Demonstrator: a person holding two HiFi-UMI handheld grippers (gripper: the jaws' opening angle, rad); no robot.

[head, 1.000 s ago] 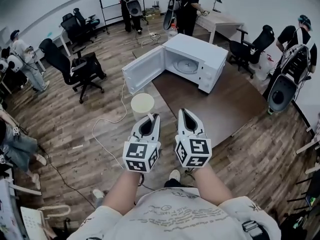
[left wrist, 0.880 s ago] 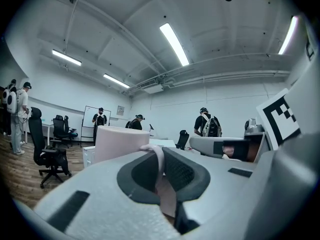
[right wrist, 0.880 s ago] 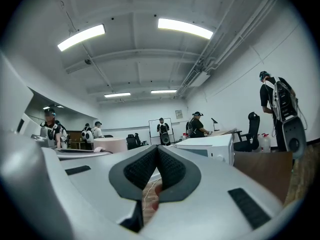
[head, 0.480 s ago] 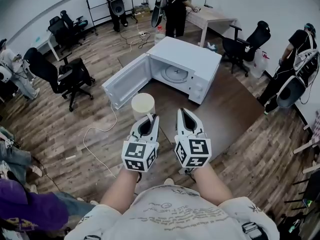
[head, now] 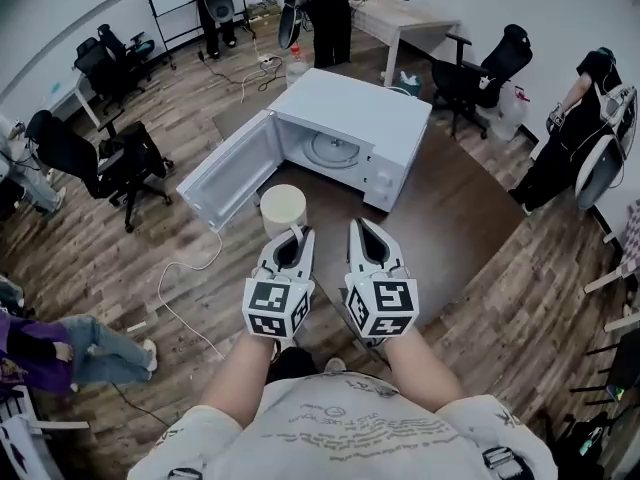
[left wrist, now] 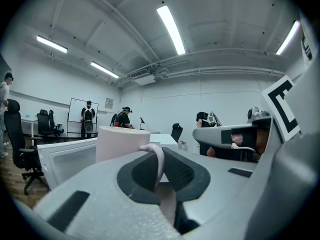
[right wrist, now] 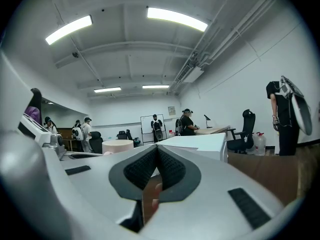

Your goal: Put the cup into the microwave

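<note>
- The left gripper (head: 293,234) has its jaws nearly together, pinched on the thin handle (left wrist: 158,158) of the cream cup (head: 283,208).
- The cup hangs upright in the air just beyond the jaw tips. It is over the left edge of the brown tabletop (head: 445,218), in front of the microwave's open door (head: 224,173).
- The white microwave (head: 352,116) stands toward the tabletop's far left corner. Its door is swung out to the left, and the glass turntable (head: 333,149) shows inside.
- The right gripper (head: 365,230) is level beside the left one, jaws closed together with nothing between them.
</note>
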